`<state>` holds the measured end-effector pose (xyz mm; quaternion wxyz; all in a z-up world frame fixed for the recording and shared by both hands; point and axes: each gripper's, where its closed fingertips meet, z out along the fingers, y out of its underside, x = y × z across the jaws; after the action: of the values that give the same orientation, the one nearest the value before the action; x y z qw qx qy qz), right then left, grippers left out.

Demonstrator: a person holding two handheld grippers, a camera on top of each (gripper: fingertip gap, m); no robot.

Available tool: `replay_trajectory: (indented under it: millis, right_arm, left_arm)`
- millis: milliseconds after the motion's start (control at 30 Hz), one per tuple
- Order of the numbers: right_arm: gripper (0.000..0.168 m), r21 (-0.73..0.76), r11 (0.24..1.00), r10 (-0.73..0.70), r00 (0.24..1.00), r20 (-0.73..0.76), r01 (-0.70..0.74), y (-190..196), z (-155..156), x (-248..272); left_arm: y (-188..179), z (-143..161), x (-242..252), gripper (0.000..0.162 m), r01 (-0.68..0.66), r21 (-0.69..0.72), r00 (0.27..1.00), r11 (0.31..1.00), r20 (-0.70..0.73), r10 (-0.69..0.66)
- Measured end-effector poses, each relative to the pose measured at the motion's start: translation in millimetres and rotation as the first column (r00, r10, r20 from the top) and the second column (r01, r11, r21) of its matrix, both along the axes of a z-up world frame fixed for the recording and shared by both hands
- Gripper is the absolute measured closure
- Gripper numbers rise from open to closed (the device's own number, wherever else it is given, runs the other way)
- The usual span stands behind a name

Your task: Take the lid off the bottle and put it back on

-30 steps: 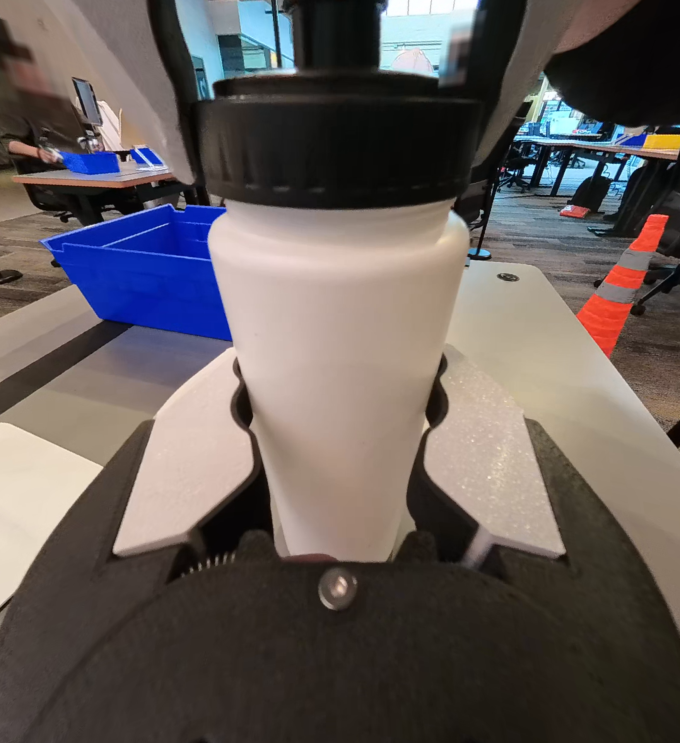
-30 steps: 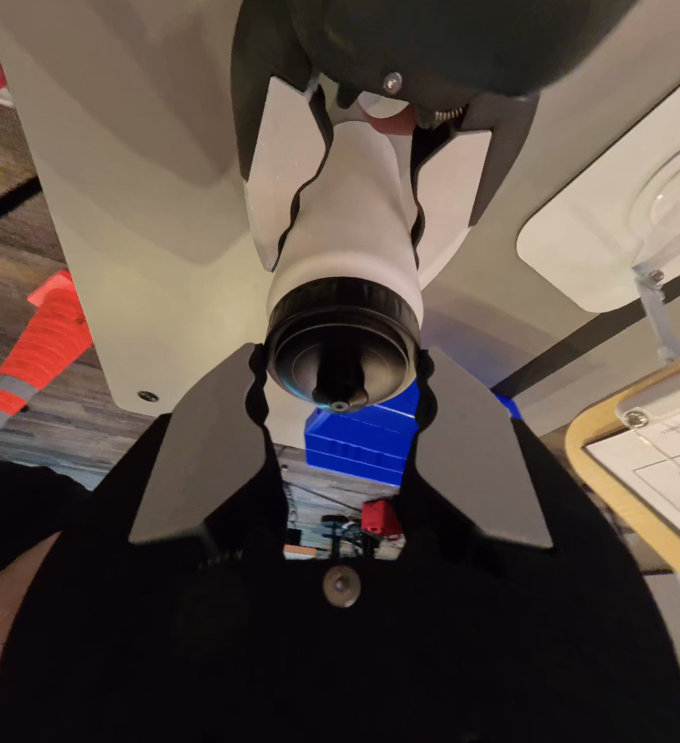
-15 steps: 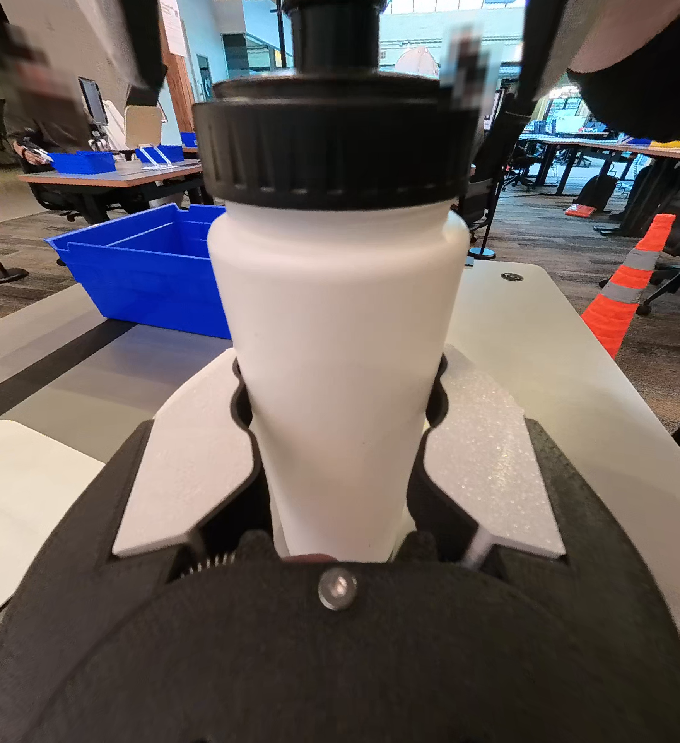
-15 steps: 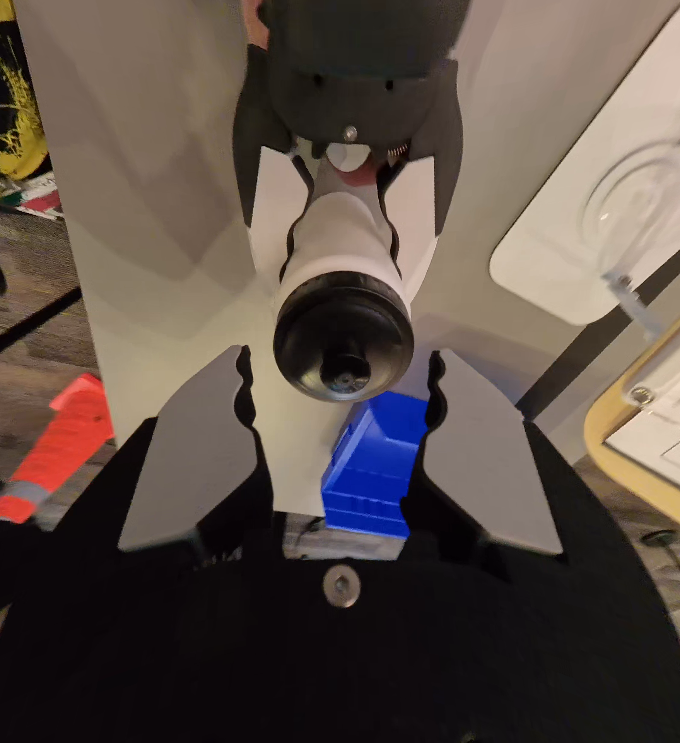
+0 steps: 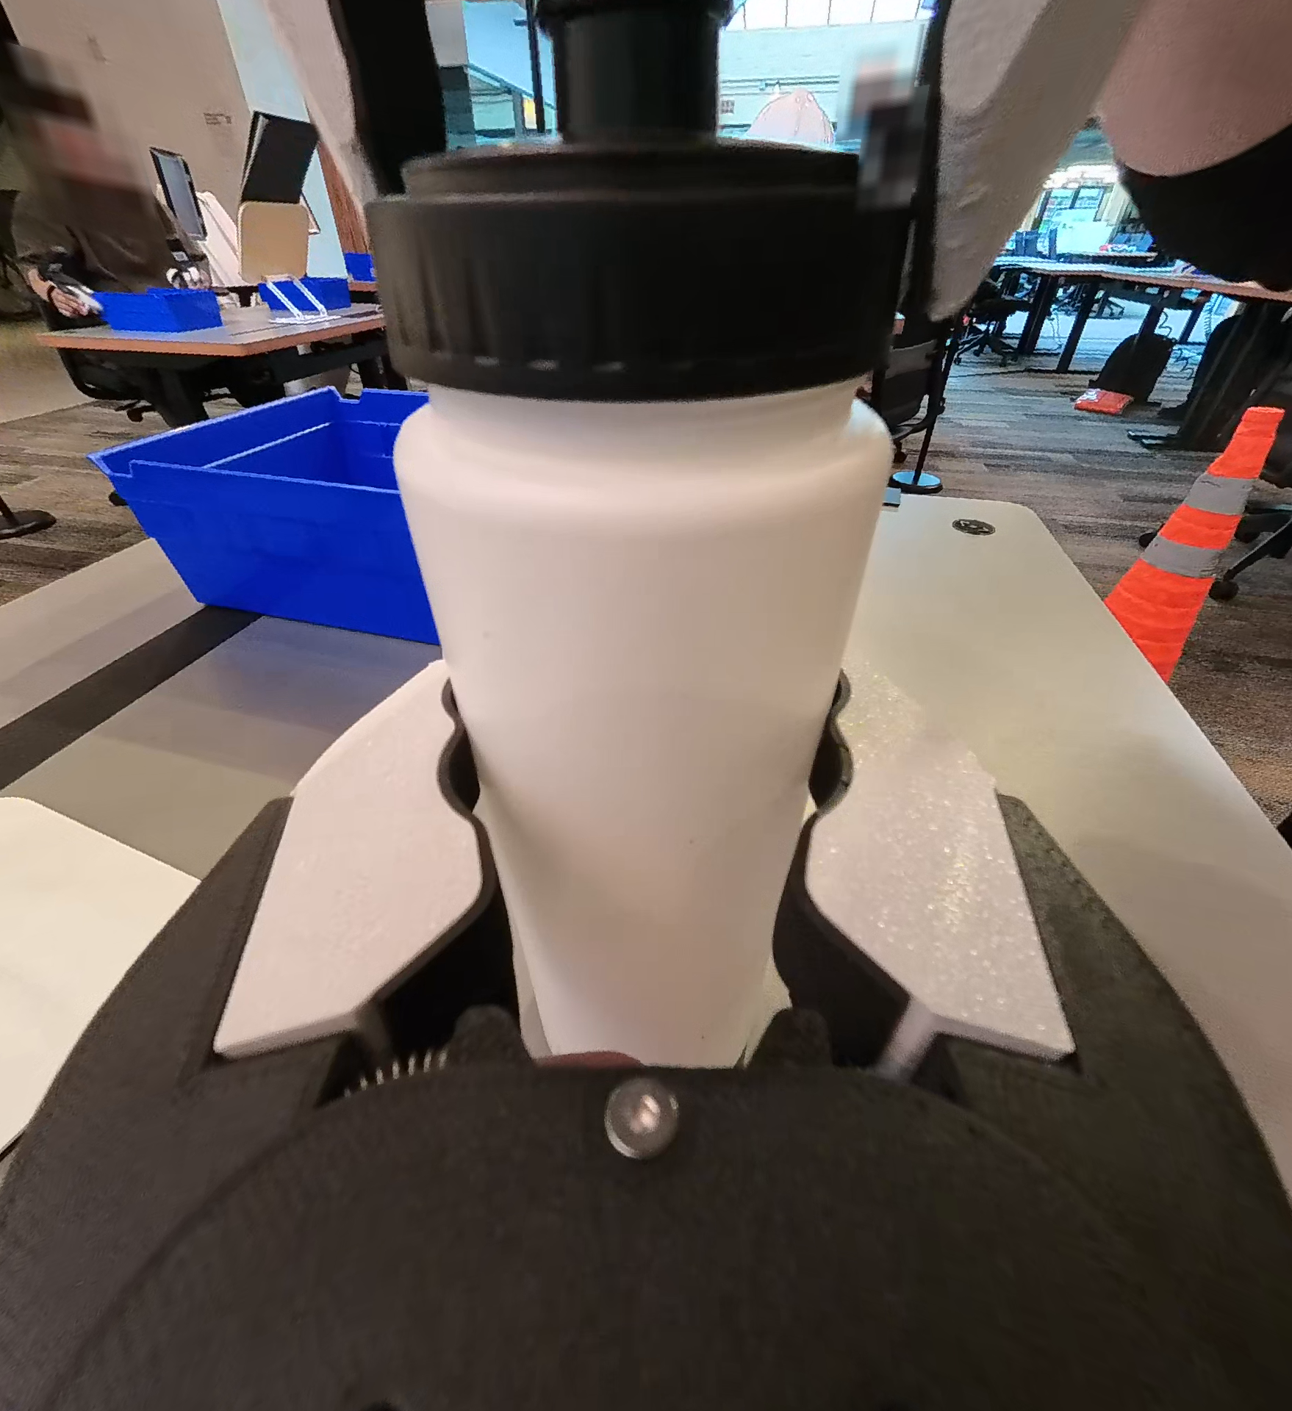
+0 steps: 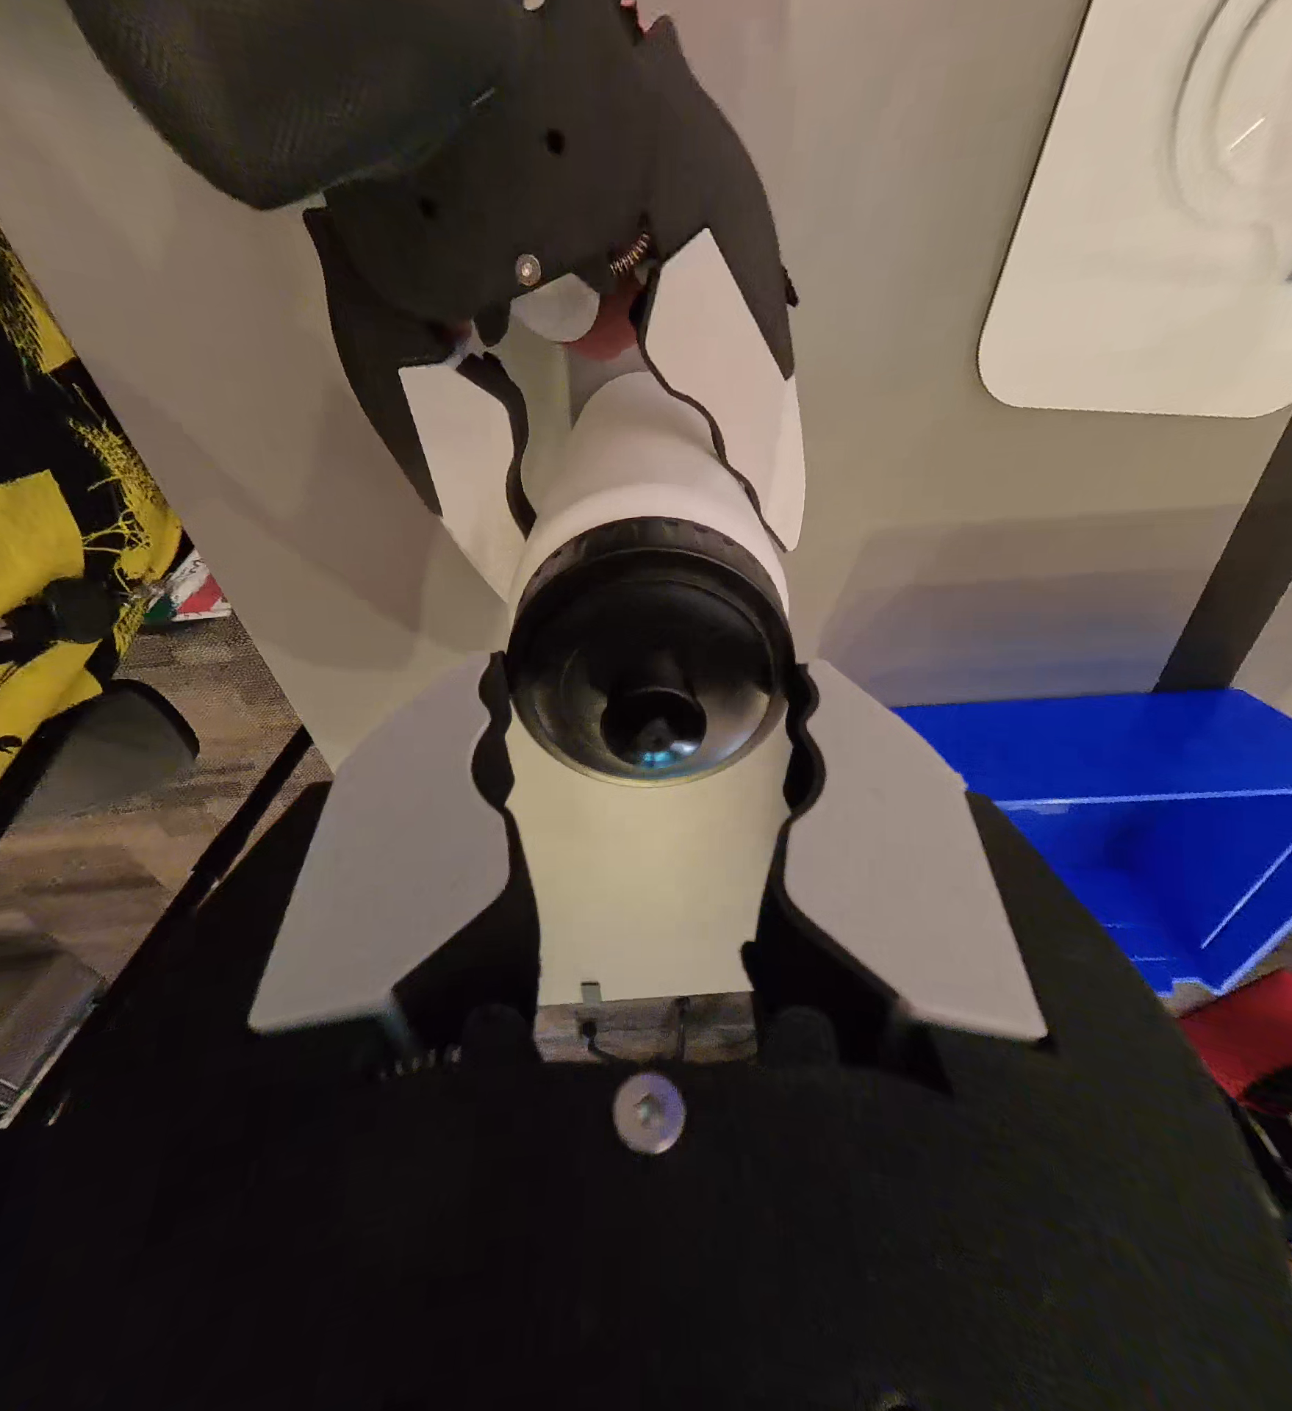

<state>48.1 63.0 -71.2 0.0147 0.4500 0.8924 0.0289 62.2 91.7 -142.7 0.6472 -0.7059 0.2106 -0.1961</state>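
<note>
A blue bin point(image 5: 269, 527) sits on the grey table point(image 5: 1009, 687) at mid-left of the left wrist frame. A white board point(image 5: 32, 947) lies at lower left. An orange traffic cone point(image 5: 1200, 534) stands on the carpet at right. Desks point(image 5: 208, 336) and a seated person point(image 5: 78, 252) fill the upper left.

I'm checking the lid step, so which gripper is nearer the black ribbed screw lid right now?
Right. The right gripper sits open with its fingertips flanking the black ribbed screw lid, apparently not clamping. The left gripper is shut lower down on the white plastic bottle body.
</note>
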Motion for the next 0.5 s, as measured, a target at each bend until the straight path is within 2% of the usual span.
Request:
replay_trajectory:
  millis: [67,133,167,233,333,400,500]
  right_arm:
    - [0.096,-0.007,0.999,0.044,0.999,-0.009,-0.044,2,1,-1]
    - [0.083,0.024,0.987,0.162,0.986,-0.039,-0.161,8,3,-3]
    - [0.082,0.036,0.973,0.231,0.972,-0.046,-0.229,10,4,-4]
    - [0.082,0.041,0.941,0.339,0.939,-0.057,-0.337,10,5,-6]
    - [0.093,-0.003,0.905,0.425,0.904,-0.042,-0.425,2,2,-4]
    - [0.099,-0.010,0.902,0.432,0.902,-0.025,-0.432,0,1,-3]
    - [0.099,-0.024,0.954,0.298,0.954,-0.010,-0.299,0,1,-2]
  left_arm:
    - [0,0,0,0.076,-0.001,-0.001,1.000,1.000,-0.001,0.001]
    - [0,0,0,0.076,0.000,0.000,1.000,1.000,0.000,0.000]
    - [0,0,0,0.076,0.000,0.000,1.000,1.000,0.000,0.000]
    - [0,0,0,0.076,0.001,0.001,1.000,1.000,0.002,-0.001]
    - [0,0,0,0.076,0.002,0.002,1.000,1.000,0.002,-0.002]
    - [0,0,0,0.076,0.002,0.003,1.000,1.000,0.003,-0.002]
    - [0,0,0,0.076,0.001,0.002,1.000,1.000,0.002,-0.001]
